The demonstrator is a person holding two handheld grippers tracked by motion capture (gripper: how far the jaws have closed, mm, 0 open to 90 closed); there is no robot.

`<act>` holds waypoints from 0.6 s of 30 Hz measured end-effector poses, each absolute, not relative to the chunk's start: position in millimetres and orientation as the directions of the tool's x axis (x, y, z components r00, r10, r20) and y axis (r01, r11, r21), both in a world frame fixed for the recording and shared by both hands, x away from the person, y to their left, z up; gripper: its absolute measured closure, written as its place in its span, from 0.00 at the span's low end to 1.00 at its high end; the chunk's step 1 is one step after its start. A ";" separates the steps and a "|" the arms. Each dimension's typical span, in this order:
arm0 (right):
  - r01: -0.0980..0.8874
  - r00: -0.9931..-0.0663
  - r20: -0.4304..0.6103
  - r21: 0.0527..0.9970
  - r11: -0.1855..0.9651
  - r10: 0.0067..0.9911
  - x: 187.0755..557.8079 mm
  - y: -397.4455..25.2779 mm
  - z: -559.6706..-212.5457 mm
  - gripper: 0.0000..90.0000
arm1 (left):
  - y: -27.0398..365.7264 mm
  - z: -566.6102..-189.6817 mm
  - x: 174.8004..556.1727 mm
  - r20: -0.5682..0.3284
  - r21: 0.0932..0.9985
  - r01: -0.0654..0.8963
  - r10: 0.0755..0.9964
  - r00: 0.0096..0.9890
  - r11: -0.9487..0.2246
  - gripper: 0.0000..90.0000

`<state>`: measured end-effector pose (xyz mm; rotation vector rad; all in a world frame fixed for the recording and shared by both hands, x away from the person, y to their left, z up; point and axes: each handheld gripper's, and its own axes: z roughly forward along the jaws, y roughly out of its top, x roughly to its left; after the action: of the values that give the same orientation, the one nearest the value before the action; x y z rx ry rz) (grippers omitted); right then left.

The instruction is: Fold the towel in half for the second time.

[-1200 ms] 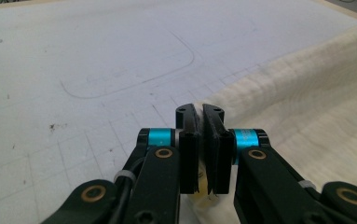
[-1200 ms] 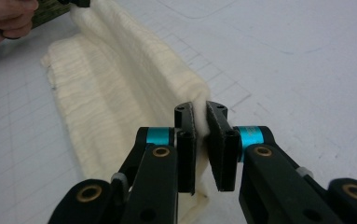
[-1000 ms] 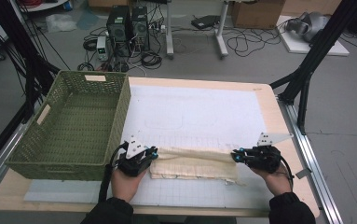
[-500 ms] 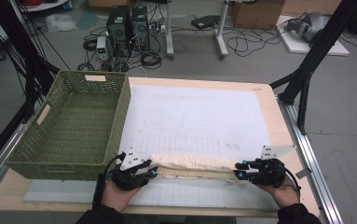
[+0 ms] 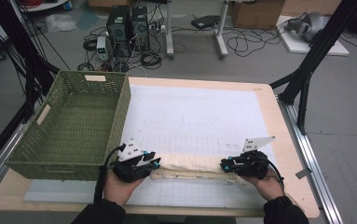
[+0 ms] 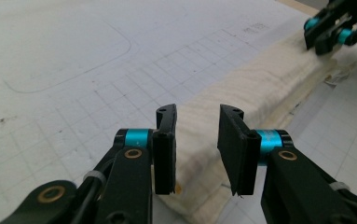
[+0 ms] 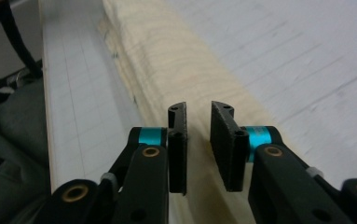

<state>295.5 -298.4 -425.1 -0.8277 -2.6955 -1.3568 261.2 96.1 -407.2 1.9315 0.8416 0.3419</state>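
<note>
now, cloth point(image 5: 192, 165): folded into a long strip, lying on the mat point(image 5: 190, 116) near its front edge, right of the basket point(image 5: 73, 126)
left gripper point(image 6: 197, 140): released, jaws apart over the cloth's basket end
right gripper point(image 7: 198, 140): jaws parted above the far end, seemingly not pinching

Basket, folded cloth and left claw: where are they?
Green wicker basket point(image 5: 45, 161): high view, on its near wall.
Folded cream cloth point(image 5: 190, 164): high view, on its top, mid-length.
Left claw point(image 6: 197, 140): left gripper view, midway between its tips.

Folded cloth point(image 5: 192, 165) — seemingly touching both grippers' tips.
</note>
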 end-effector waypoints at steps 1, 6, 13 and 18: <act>0.455 -0.865 0.232 0.739 0.498 0.446 293.4 -297.2 -427.5 0.88 | 93.2 -409.4 262.8 -0.108 0.855 0.417 0.682 0.723 -0.307 0.77; 0.454 -0.867 0.227 0.725 0.518 0.443 284.9 -299.5 -435.4 0.88 | 82.2 -426.0 265.6 -0.096 0.799 0.461 0.673 0.733 -0.387 0.84; 0.465 -0.858 0.223 0.718 0.518 0.462 278.4 -311.6 -442.6 0.88 | 87.8 -440.4 260.2 -0.095 0.760 0.493 0.678 0.729 -0.423 0.88; 0.472 -0.850 0.227 0.729 0.495 0.476 272.5 -320.3 -445.5 0.87 | 91.0 -439.2 257.3 -0.076 0.765 0.475 0.671 0.737 -0.434 0.86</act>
<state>272.5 -320.3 -445.5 -0.8629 -2.7206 -1.3249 257.3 91.0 -439.2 2.1134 0.8617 0.3041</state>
